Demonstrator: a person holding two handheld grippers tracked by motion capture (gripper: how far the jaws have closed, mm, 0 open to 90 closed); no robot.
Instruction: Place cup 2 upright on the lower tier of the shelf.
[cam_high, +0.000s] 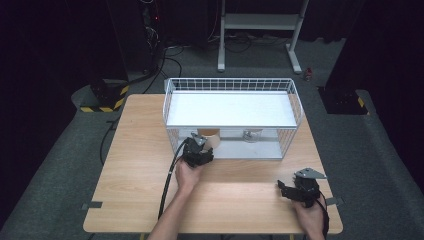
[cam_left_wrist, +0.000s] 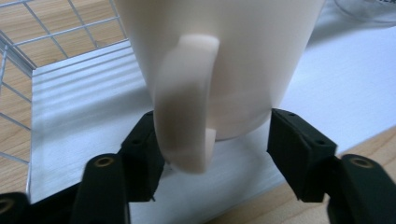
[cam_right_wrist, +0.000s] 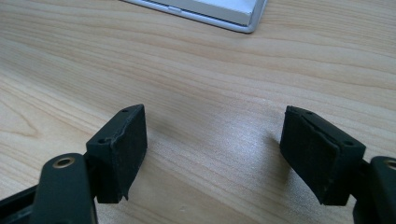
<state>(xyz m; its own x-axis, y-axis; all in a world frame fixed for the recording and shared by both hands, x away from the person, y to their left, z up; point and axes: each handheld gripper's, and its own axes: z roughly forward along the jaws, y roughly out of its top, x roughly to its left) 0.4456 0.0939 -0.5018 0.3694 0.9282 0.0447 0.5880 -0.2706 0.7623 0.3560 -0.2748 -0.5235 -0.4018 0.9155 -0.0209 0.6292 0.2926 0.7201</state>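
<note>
A cream mug with its handle turned toward the camera stands upright on the white lower floor of a wire rack. My left gripper reaches into the rack's front, its two black pads against the sides of the mug's base. In the high view the mug shows tan under the rack's upper shelf, just beyond the left gripper. My right gripper rests near the table's front right corner. It stands open over bare wood, nothing between its jaws.
A clear glass stands on the rack's lower floor, right of the mug. The rack's white upper shelf covers both. The wooden table has free room left and in front of the rack. A cable trails from the left gripper.
</note>
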